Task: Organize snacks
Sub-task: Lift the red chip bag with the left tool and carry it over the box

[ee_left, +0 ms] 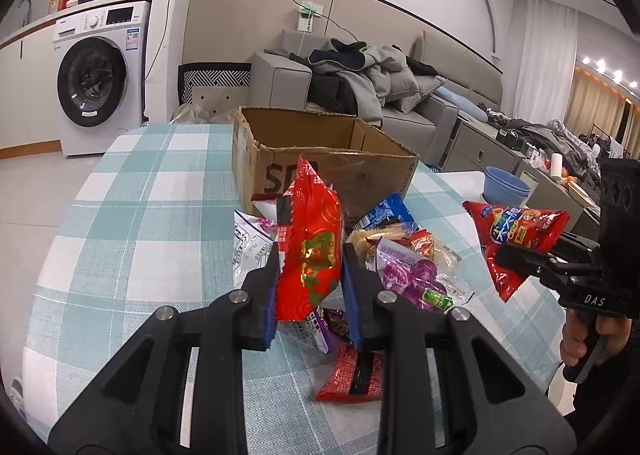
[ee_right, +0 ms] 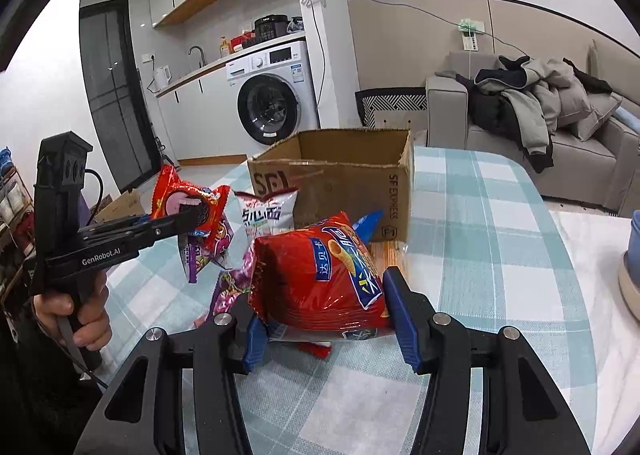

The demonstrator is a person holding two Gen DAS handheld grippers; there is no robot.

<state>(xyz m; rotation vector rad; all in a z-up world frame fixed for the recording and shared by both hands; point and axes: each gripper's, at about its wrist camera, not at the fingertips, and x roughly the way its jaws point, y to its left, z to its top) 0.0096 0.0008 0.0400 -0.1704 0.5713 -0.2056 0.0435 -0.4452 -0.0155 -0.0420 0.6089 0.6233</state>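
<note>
Snacks are lifted in both grippers above the teal-and-white checked tablecloth point(ee_left: 132, 215). Nearest, the left gripper point(ee_left: 310, 279) has its jaws pinching a red foil cookie packet point(ee_left: 310, 247), held upright short of the open brown cardboard box point(ee_left: 332, 159). Right of it, the right gripper point(ee_right: 320, 311) clamps a puffy red crisp bag point(ee_right: 316, 275). Loose wrappers, among them a purple candy pack point(ee_left: 416, 275), lie against the box's near wall. Behind the box stands a white washing machine point(ee_left: 96, 75).

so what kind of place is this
Most likely a small lived-in flat, kitchen and living room in one: a washing machine under a counter, a grey sofa piled with coats, and a table with a checked cloth.
</note>
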